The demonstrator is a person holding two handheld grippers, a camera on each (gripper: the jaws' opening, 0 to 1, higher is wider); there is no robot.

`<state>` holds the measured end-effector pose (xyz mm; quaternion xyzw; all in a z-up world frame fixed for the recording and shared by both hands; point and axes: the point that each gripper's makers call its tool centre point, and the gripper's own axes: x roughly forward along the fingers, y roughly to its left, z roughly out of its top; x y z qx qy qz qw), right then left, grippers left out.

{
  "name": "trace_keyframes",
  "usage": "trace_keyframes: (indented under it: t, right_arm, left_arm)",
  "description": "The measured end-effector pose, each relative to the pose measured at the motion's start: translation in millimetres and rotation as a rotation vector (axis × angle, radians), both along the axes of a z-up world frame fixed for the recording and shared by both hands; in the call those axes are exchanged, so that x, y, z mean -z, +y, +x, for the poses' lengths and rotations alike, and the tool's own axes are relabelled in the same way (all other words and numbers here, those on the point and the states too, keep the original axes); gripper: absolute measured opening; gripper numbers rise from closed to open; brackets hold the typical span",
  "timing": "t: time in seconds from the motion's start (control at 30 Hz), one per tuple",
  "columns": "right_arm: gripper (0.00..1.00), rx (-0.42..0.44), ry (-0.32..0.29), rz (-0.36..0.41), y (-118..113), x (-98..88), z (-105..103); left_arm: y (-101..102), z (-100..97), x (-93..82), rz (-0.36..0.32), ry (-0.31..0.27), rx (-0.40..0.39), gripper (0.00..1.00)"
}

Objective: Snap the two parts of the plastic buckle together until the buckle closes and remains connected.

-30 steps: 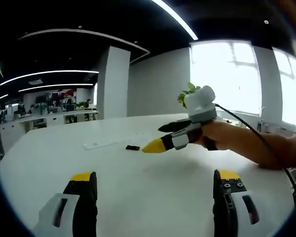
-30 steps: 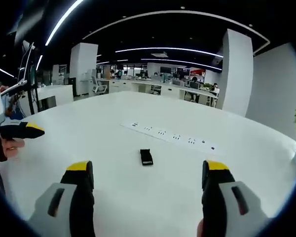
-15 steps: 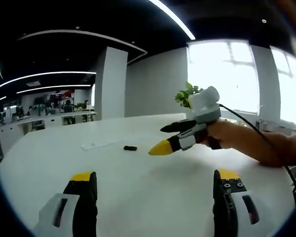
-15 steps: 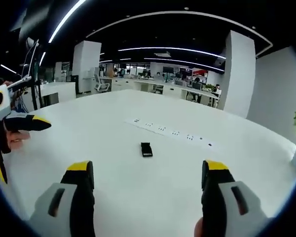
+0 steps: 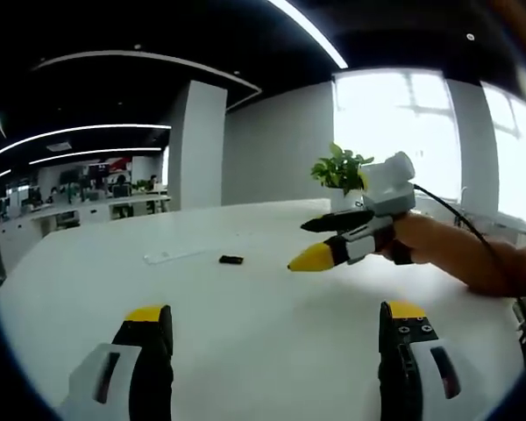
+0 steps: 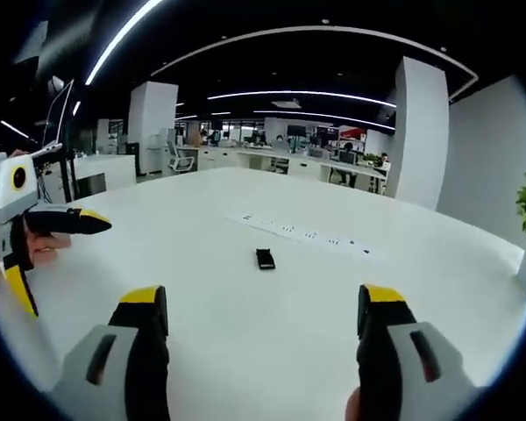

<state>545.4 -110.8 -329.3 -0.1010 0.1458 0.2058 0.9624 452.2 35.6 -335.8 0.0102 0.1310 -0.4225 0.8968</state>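
Buckle [image 6: 265, 259]: centre frame on my white table [image 6: 272, 351], untouched. Left gripper [image 5: 276, 351]: jaws wide apart, empty. Right gripper [image 6: 265, 346]: jaws wide apart, empty.

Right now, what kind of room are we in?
Looks like an open-plan office: a big white table with a built-in socket strip, desk rows with monitors behind, and ceiling strip lights. A small black buckle lies on the table.
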Motion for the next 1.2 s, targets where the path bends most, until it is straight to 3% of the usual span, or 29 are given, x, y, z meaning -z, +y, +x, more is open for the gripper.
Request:
trace_keyframes:
  t: [0.33, 0.67, 0.93, 1.2]
  right_arm:
    - [0.90, -0.013, -0.022, 0.028, 3, -8.2, -27]
    - [0.89, -0.012, -0.032, 0.028, 3, -11.3, -36]
    - [0.88, -0.017, -0.033, 0.021, 2, -9.8, -46]
    - [0.87, -0.022, -0.034, 0.033, 0, -8.9, -57]
  left_arm:
    - [2, 0.4, 1.9, 0.007, 0.005, -0.012, 0.99]
    - [7, -2.5, 2.5, -0.001, 0.010, -0.033, 0.99]
    - [6, -6.4, 8.9, 0.031, 0.021, -0.032, 0.99]
    - [11, 18.6, 6.5, 0.044, 0.016, -0.043, 0.99]
